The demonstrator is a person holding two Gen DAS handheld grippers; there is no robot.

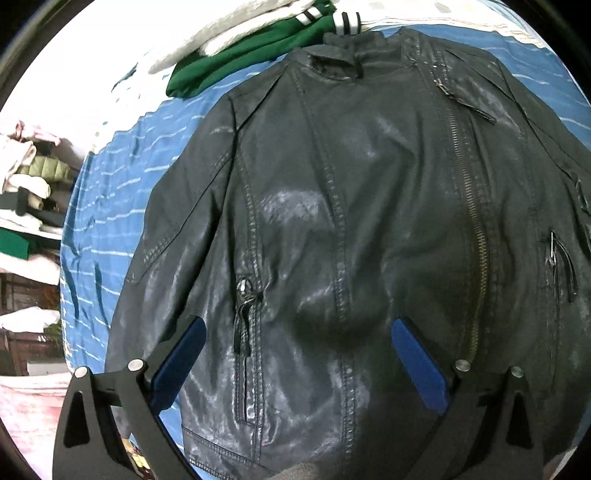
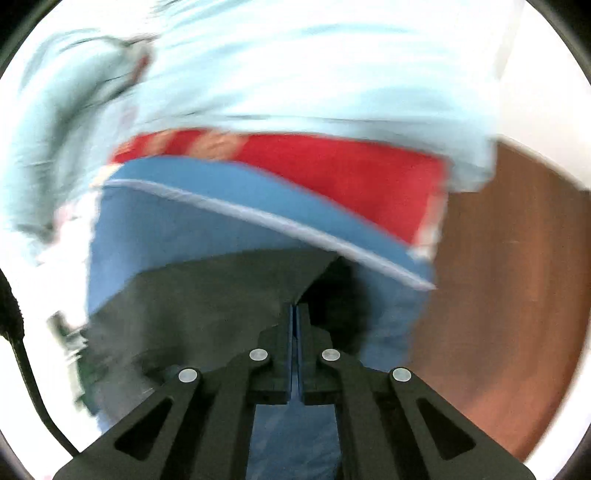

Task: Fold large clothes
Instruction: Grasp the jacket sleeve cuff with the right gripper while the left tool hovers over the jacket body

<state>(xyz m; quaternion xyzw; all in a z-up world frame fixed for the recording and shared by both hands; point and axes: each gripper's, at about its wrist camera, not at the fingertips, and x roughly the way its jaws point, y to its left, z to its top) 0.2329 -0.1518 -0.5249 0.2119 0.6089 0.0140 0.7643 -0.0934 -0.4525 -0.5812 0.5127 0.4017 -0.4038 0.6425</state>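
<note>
A black leather-look jacket (image 1: 351,206) lies front up and spread flat on a blue striped sheet (image 1: 110,192), collar far, hem near, front zipper closed. My left gripper (image 1: 297,332) is open just above its lower front, blue pads either side of a seam. In the blurred right wrist view my right gripper (image 2: 295,314) has its fingers pressed together at the edge of a dark fabric (image 2: 207,295), likely the jacket; whether fabric is pinched between them I cannot tell.
A green garment with white stripes (image 1: 258,48) and a pale grey one (image 1: 221,33) lie beyond the collar. Shelves of clothes (image 1: 29,184) stand left. In the right view a red cloth (image 2: 332,166), light blue bedding (image 2: 295,66) and brown floor (image 2: 517,295) show.
</note>
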